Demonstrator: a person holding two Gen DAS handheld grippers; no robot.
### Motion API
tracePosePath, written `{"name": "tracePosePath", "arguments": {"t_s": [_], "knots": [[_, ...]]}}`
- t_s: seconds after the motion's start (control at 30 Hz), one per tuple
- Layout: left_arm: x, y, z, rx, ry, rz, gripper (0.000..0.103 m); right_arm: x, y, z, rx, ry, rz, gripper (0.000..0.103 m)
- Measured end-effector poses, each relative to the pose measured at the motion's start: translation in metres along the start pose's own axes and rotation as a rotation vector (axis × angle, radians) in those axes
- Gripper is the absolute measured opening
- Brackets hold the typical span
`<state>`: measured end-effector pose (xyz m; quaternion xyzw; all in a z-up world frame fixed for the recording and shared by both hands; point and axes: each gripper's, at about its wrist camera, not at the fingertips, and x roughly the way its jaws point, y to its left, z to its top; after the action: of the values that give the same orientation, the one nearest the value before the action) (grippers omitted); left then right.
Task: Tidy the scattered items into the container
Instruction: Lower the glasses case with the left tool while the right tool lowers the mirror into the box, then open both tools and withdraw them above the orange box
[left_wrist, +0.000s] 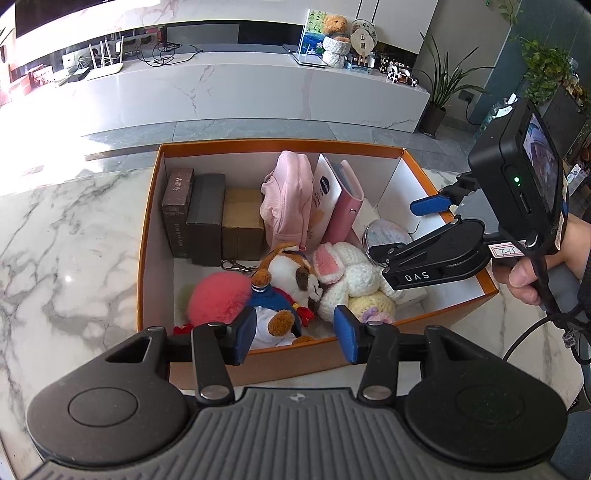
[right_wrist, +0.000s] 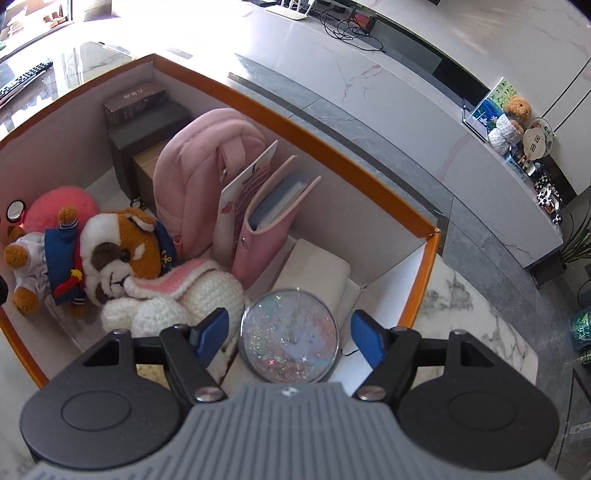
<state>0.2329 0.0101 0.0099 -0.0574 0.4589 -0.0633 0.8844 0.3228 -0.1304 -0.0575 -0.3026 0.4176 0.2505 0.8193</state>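
1. Hovering over the near rim of the orange box (left_wrist: 147, 221), the left gripper (left_wrist: 295, 334) has its jaws apart, empty, above the sailor dog plush (left_wrist: 291, 280).
2. Right gripper (right_wrist: 288, 338), jaws wide, straddles the glitter mirror (right_wrist: 290, 334) without touching it.
3. Bare white floor shows near the box's right wall; marble desk (left_wrist: 66, 258) lies clear around the box.

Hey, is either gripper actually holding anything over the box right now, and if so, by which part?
Nothing is held. The left gripper and right gripper both have open jaws; the glittery round mirror lies untouched between the right jaws.
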Motion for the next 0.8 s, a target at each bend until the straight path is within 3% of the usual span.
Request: {"name": "tracePosePath", "arguments": {"t_s": [0.2, 0.5, 0.67, 0.8], "knots": [[-0.016, -0.008, -0.005, 0.002, -0.044, 0.018, 0.055, -0.035, 0.003, -0.004, 0.033, -0.062, -0.03, 0.078], [-0.058, -0.02, -0.01, -0.017, -0.175, 0.039, 0.057, -0.123, 0.034, -0.028, 0.095, -0.265, -0.023, 0.078], [-0.074, -0.021, -0.009, -0.051, -0.265, 0.085, 0.065, -0.157, 0.035, -0.039, 0.223, -0.341, -0.017, 0.078], [-0.074, -0.019, -0.005, -0.064, -0.282, 0.107, 0.071, -0.166, 0.028, -0.044, 0.35, -0.36, -0.026, 0.082]]}}
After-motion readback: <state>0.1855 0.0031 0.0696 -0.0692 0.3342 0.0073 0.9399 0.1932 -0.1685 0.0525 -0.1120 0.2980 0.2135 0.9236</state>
